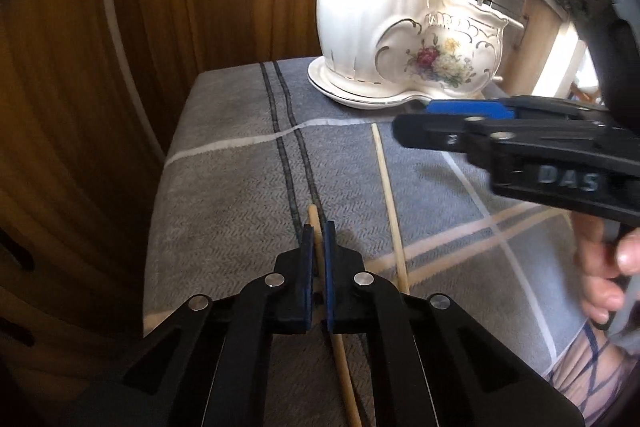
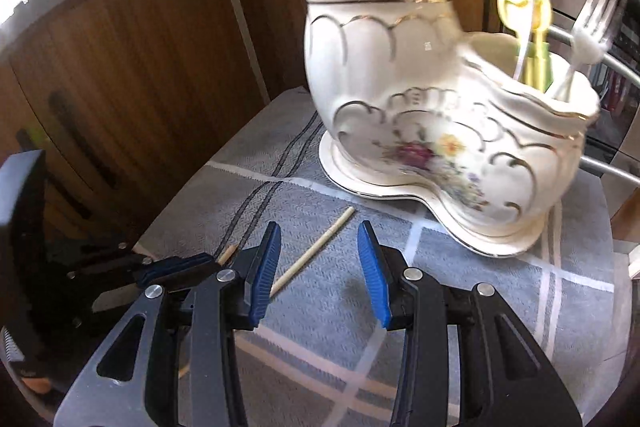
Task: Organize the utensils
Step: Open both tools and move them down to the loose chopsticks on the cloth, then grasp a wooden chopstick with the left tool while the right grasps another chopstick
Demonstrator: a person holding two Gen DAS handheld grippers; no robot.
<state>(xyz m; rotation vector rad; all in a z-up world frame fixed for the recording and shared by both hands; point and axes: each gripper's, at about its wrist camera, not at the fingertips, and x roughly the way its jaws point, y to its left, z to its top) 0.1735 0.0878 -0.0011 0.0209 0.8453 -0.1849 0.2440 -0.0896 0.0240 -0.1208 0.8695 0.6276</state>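
Our left hand-held gripper (image 1: 316, 239) is clamped on one chopstick (image 1: 314, 227), low over the grey cloth (image 1: 224, 195). A second chopstick (image 2: 316, 251) lies loose beside it. Our right hand-held gripper (image 2: 320, 267) hovers spread apart. The ceramic holder (image 2: 400, 99) sits far right.

Left tongs (image 1: 318, 251) pinched nearly together; right tongs (image 2: 320, 267) spread wide, low and forward.

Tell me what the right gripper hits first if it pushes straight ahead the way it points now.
Most likely the loose chopstick on the cloth, which lies across the gap ahead of the open right gripper. If the gripper passes above it, the white ceramic holder comes next. Depth is hard to judge here.
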